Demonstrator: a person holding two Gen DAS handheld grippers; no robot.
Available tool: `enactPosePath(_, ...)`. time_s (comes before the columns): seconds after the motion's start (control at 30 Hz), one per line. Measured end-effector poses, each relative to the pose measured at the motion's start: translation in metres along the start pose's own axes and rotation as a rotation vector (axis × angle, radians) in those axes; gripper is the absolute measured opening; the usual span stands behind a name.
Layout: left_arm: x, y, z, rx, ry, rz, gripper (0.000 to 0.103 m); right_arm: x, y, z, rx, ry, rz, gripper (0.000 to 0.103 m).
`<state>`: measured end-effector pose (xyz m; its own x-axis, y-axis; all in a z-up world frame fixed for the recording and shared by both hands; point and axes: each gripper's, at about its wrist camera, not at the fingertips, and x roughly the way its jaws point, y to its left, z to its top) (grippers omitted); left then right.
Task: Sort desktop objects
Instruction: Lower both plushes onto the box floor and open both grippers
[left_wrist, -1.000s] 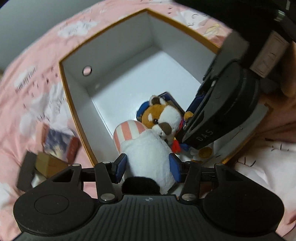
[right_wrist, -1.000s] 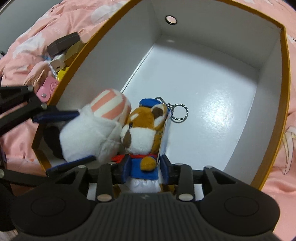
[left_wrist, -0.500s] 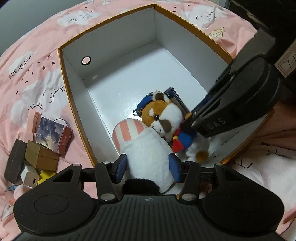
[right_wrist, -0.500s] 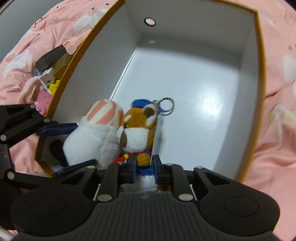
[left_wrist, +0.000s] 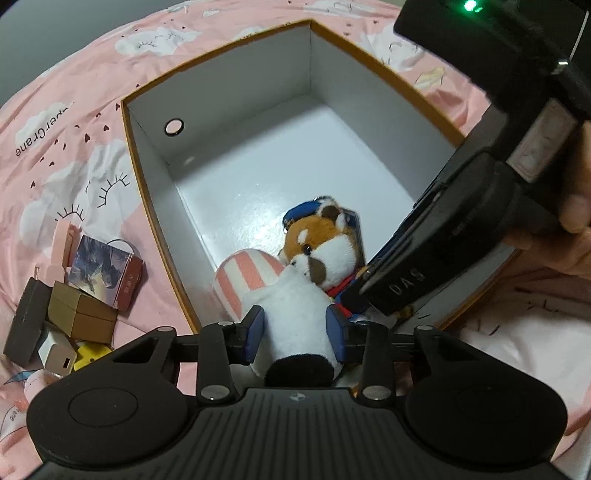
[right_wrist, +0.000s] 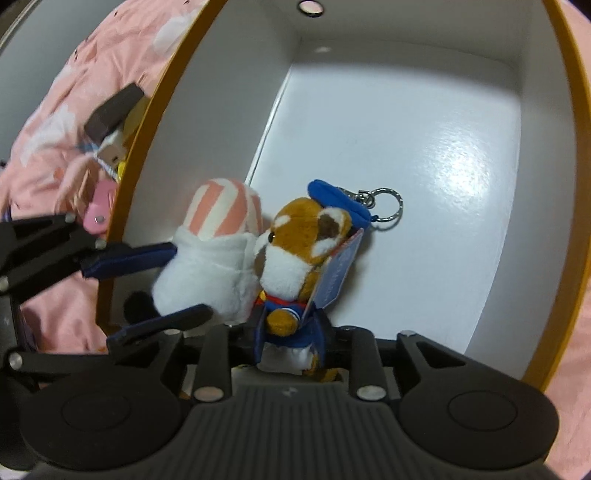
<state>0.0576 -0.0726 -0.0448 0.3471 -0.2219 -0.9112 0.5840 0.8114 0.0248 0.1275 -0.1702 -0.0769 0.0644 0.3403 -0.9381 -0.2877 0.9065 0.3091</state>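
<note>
Box edges: the white box (left_wrist: 236, 110) with an orange rim sits on a pink bedspread (left_wrist: 74, 155); a round hole pierces its far wall.
Open room: most of the box floor beyond the two toys lies bare.
Clutter outside: left of the box, a brown carton (left_wrist: 83, 314), a picture-printed box (left_wrist: 105, 271), a white charger (left_wrist: 57, 354) and a yellow piece, crowded together.
Left gripper (left_wrist: 295, 334): jaws have just been closing; blue pads press the sides of the white plush (left_wrist: 295, 314) with a pink-striped end, at the box's near-left wall.
Right gripper (right_wrist: 291, 338): jaws have just been opening, yet they hug the body of the fox plush (right_wrist: 299, 251), which touches the white one.
Hidden: the fox's lower half; a hand (left_wrist: 569, 236) is cut off at the frame edge.
Hard to read: the fox's blue tag (right_wrist: 340, 273); its keyring (right_wrist: 386, 205) lies on the floor.
Writing: "DAS" on the right gripper's body; mirrored "perCrane" on the bedspread.
</note>
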Motion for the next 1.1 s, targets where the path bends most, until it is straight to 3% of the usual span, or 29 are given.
enactPosePath(0.17,0.005,0.006,0.002,-0.02,0.023,-0.014,0.042,-0.004,0.005,0.001,-0.034,-0.009,-0.027,0.031)
enactPosePath(0.5,0.016,-0.002,0.009,-0.004,0.038,0.04,0.046,-0.001,0.01,0.003,-0.073,-0.044,-0.066,0.031)
enactPosePath(0.6,0.011,0.003,0.006,-0.019,0.0,0.013,0.046,-0.006,0.005,0.001,-0.073,-0.048,-0.057,0.031)
enactPosePath(0.73,0.012,0.001,0.009,-0.01,0.007,0.02,0.045,-0.005,0.005,0.002,-0.085,-0.052,-0.042,0.029)
enactPosePath(0.87,0.002,0.005,0.015,-0.034,0.024,-0.005,0.038,-0.011,0.003,0.004,-0.067,-0.002,0.088,0.021)
enactPosePath(1.1,0.011,-0.007,0.014,0.047,0.031,0.055,0.04,0.003,0.006,0.002,-0.081,0.015,0.019,0.02)
